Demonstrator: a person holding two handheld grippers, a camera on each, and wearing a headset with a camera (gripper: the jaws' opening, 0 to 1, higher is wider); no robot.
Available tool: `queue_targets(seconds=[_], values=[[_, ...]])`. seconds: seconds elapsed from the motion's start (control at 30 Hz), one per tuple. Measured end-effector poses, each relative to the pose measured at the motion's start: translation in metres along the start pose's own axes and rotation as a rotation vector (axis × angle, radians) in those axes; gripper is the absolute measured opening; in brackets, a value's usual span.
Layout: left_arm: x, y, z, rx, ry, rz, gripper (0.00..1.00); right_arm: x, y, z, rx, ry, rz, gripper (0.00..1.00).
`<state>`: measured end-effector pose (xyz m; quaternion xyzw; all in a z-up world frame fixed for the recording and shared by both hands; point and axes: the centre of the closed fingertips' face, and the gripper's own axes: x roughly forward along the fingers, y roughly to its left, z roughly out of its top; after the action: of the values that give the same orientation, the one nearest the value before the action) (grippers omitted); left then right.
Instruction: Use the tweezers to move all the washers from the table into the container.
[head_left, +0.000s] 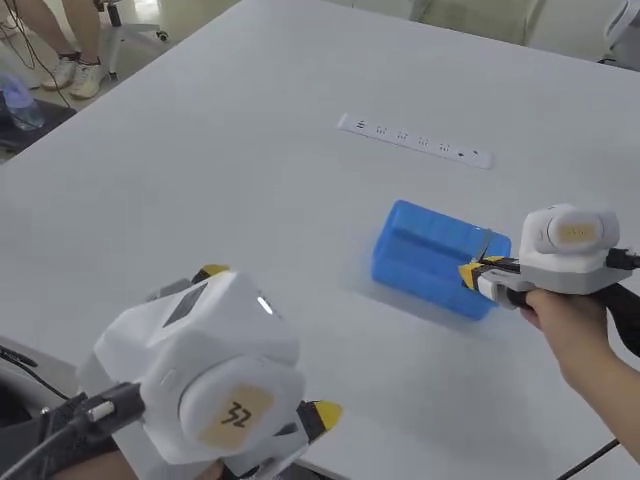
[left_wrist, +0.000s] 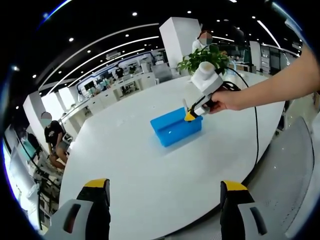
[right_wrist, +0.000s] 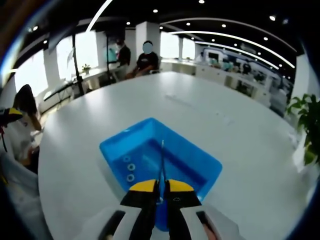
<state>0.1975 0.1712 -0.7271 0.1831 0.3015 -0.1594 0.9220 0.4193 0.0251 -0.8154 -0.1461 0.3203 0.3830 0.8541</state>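
A blue rectangular container (head_left: 435, 250) stands on the white table (head_left: 230, 190). My right gripper (head_left: 470, 272) is at its right end, shut on thin metal tweezers (right_wrist: 161, 160) that point down over the container's inside (right_wrist: 150, 155). Three small washers (right_wrist: 130, 168) lie in a row on the container floor, left of the tweezer tips. My left gripper (head_left: 268, 340) hangs open near the table's front edge, well left of the container, with nothing between its yellow-tipped jaws. In the left gripper view (left_wrist: 165, 185), the container (left_wrist: 175, 127) and the right gripper (left_wrist: 192, 115) sit ahead.
A white power strip (head_left: 415, 140) lies on the table behind the container. A person's feet and a chair base (head_left: 80, 60) are at the far left beyond the table. A potted plant (left_wrist: 205, 57) stands past the table's far edge.
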Motion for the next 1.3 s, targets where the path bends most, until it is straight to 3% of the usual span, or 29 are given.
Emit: queue_targets(seconds=[0.2,0.37,0.6,0.7,0.83,0.9,1.0,1.17,1.3], values=[[0.0,-0.001,0.003,0.009,-0.006,-0.005,0.93,0.002,-0.001,0.001,0.015,0.002,-0.006,0.04],[0.0,-0.002,0.01,0.037,-0.019,-0.022,0.88,-0.007,-0.001,0.009,0.017,-0.029,-0.002,0.04],[0.002,-0.001,0.035,0.046,-0.083,-0.087,0.75,-0.036,0.012,0.034,-0.049,-0.119,0.009,0.03],[0.006,-0.003,0.043,0.115,-0.089,-0.108,0.65,-0.051,0.021,0.046,-0.061,-0.158,0.022,0.03],[0.006,-0.007,0.057,0.118,-0.121,-0.151,0.56,-0.065,0.037,0.054,-0.079,-0.196,0.051,0.03],[0.005,-0.01,0.071,0.113,-0.169,-0.184,0.55,-0.072,0.051,0.057,-0.084,-0.208,0.088,0.03],[0.003,-0.015,0.088,0.11,-0.218,-0.246,0.5,-0.082,0.068,0.056,-0.127,-0.213,0.112,0.03],[0.006,-0.016,0.1,0.16,-0.246,-0.3,0.4,-0.095,0.086,0.053,-0.187,-0.212,0.124,0.03],[0.005,-0.018,0.112,0.18,-0.277,-0.363,0.33,-0.104,0.099,0.051,-0.194,-0.218,0.173,0.03]])
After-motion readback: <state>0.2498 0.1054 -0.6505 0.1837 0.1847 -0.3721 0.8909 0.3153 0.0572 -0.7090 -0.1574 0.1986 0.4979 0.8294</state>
